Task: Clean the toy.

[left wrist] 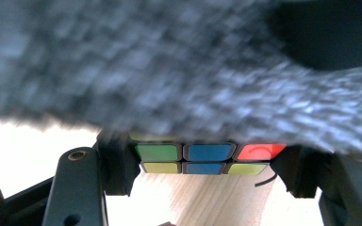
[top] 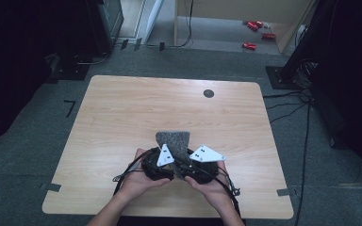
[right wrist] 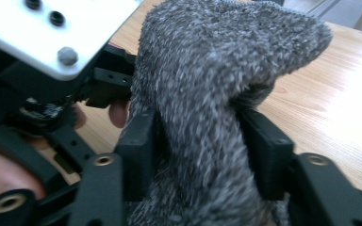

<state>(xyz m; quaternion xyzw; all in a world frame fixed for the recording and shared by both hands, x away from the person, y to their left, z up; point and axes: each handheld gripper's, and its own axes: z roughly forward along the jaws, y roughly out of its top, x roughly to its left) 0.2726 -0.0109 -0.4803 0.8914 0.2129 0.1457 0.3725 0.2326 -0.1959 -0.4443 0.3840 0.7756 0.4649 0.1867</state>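
A grey fuzzy cloth (top: 172, 140) lies bunched on the wooden table (top: 122, 108) near its front edge, with both hand-held grippers meeting at it. My left gripper (left wrist: 205, 175) is shut on a colour-tiled puzzle cube (left wrist: 202, 157); green, blue, red and yellow tiles show between its jaws. The cloth (left wrist: 169, 66) drapes over the cube's top. My right gripper (right wrist: 200, 141) stands open, with a thick fold of the cloth (right wrist: 202, 84) loosely filling the gap between its jaws. The left gripper's pale plate (right wrist: 52, 33) sits close at the upper left of the right gripper view.
A small black disc (top: 209, 93) is set in the table's far right part. Red objects (top: 254, 26) lie on the floor beyond the table. Cables (top: 306, 122) run along the right side, and dark equipment stands at both back corners.
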